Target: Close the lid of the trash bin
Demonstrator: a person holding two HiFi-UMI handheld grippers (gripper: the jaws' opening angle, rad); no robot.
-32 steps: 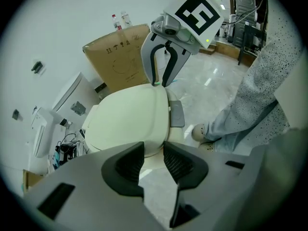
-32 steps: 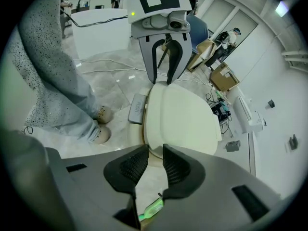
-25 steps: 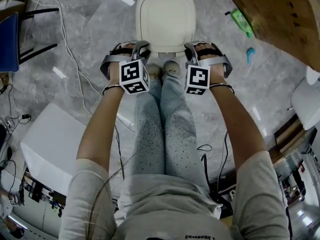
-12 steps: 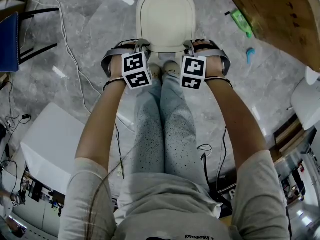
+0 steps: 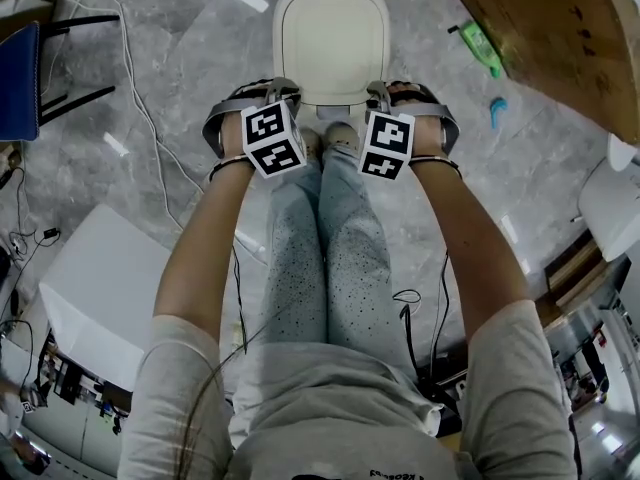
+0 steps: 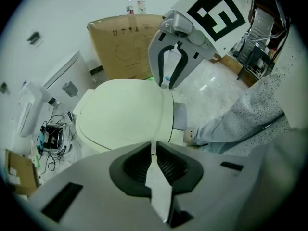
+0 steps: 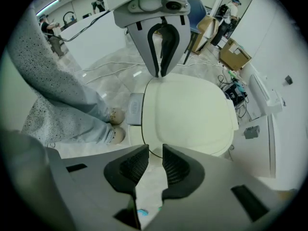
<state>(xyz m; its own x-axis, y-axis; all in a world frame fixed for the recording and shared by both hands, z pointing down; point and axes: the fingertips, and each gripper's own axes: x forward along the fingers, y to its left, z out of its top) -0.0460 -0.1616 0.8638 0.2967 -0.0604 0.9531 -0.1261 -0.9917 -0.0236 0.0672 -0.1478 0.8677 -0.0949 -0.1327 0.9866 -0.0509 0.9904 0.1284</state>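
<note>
The white trash bin (image 5: 331, 36) stands on the floor in front of me with its lid (image 6: 122, 114) lying flat and down. Both grippers hang over the bin's near edge, pointing down. My left gripper (image 5: 283, 90) is closing: its jaws (image 6: 154, 150) show only a narrow slit, with nothing between them. My right gripper (image 5: 378, 90) keeps a small gap between its pads (image 7: 155, 155), also with nothing in it. A grey pedal (image 7: 134, 108) sticks out at the bin's front, by the person's shoes (image 5: 330, 138).
Cables (image 5: 150, 118) run over the grey floor at the left, near a blue chair (image 5: 20, 68). A white box (image 5: 100, 288) lies at the lower left. A green bottle (image 5: 480, 43) and a brown board (image 5: 560, 38) are at the upper right.
Both marker cubes have rolled a little and shifted slightly up the picture. The bin lid looks the same.
</note>
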